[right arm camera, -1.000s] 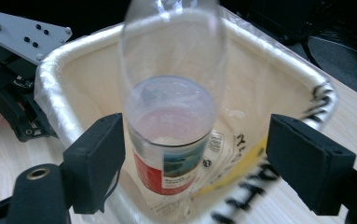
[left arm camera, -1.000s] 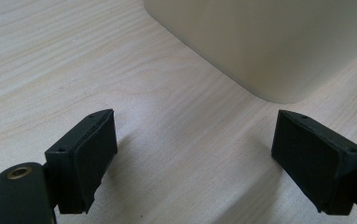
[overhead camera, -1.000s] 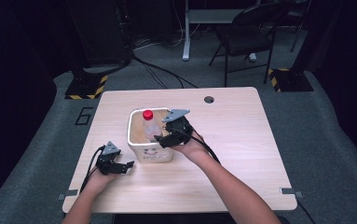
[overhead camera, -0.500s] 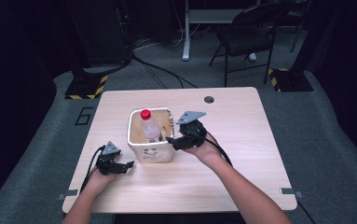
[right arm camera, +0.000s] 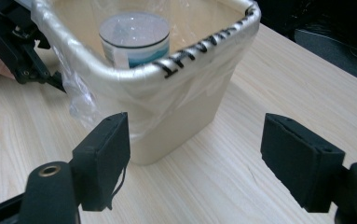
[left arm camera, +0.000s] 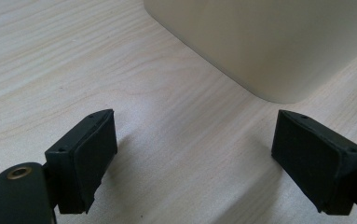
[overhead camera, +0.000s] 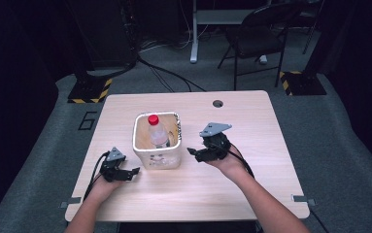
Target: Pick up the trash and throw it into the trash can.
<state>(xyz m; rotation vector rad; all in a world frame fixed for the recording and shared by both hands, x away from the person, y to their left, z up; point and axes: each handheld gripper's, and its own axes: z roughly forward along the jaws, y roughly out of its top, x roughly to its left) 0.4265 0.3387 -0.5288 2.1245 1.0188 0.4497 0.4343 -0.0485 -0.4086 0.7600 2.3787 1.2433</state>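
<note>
A cream bin [overhead camera: 174, 158] lined with a clear bag stands mid-table. A clear bottle [overhead camera: 158, 136] with a red cap [overhead camera: 153, 119] stands upright inside it. My right gripper [overhead camera: 193, 153] hovers just right of the bin, apart from it. In the right gripper view its jaws [right arm camera: 195, 140] face the bin's wall [right arm camera: 185, 112] and the bottle [right arm camera: 134, 39]; they have just been closing, with nothing between them. My left gripper [overhead camera: 134, 172] rests at the bin's front left, open and empty. In the left gripper view it [left arm camera: 195, 140] sits low over the wood before the bin [left arm camera: 269, 42].
The light wooden table [overhead camera: 251, 126] has a cable hole [overhead camera: 217, 103] near its far edge. Bare wood lies to the right of and in front of the bin. A chair [overhead camera: 256, 39] and striped stand bases [overhead camera: 89, 91] are on the floor beyond.
My right gripper has drawn back to the right, from over the bin's right rim to a spot beside it. The bottle stays in the bin. The left gripper has kept still.
</note>
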